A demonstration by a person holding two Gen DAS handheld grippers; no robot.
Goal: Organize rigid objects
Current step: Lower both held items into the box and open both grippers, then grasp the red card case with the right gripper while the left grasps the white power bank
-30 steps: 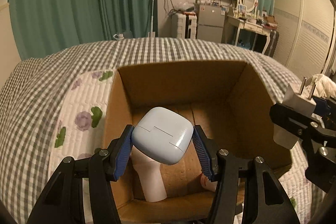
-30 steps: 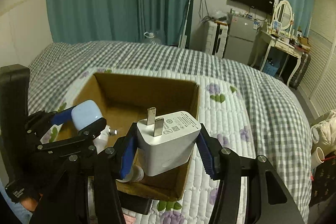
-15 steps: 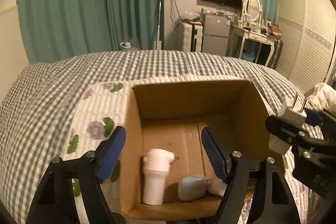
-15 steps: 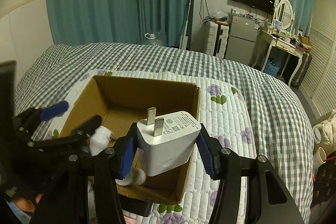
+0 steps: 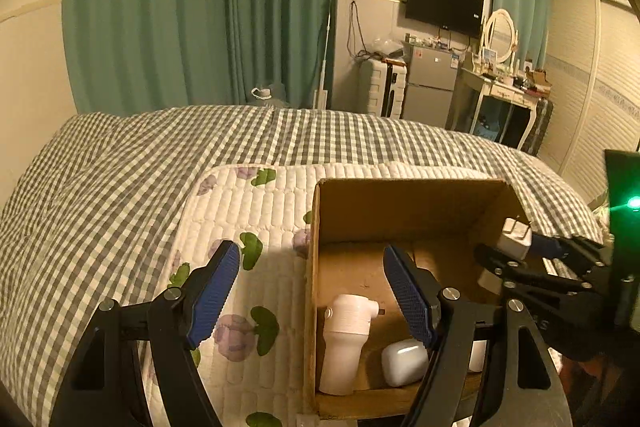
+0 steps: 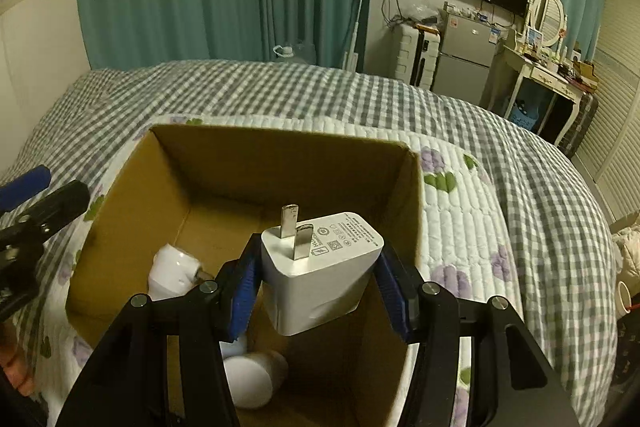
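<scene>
We hold the left hand-held gripper (image 5: 310, 289) with its two blue pads wide apart and nothing between them. One pad hangs over the flowery quilted mat (image 5: 256, 215) and the other hangs over the left part of the cardboard box (image 5: 404, 199).

Our right hand-held gripper (image 6: 318, 285) squeezes a white charger plug (image 6: 320, 263) from both sides. The plug's two metal prongs point up. It hangs over the open box, near the right wall.

Down in the box we see a white bottle-shaped thing (image 5: 346, 343) with a little nozzle. It stands upright by the left wall. Just beside it lies a small white earbud case (image 5: 404, 363). The right view also shows a round white thing (image 6: 254, 379) low in the box, partly hidden by the gripper, and we cannot tell what it is.

The box sits on the quilted mat with purple flowers and green leaves. The mat lies on a bed (image 5: 120, 163) with a grey and white checked cover.

Behind the bed hang green curtains (image 5: 200, 7). Farther right there is a black TV (image 5: 444, 5) on the wall, a small grey fridge (image 5: 430, 87), and a white dressing table (image 5: 504, 95) with a round mirror.
</scene>
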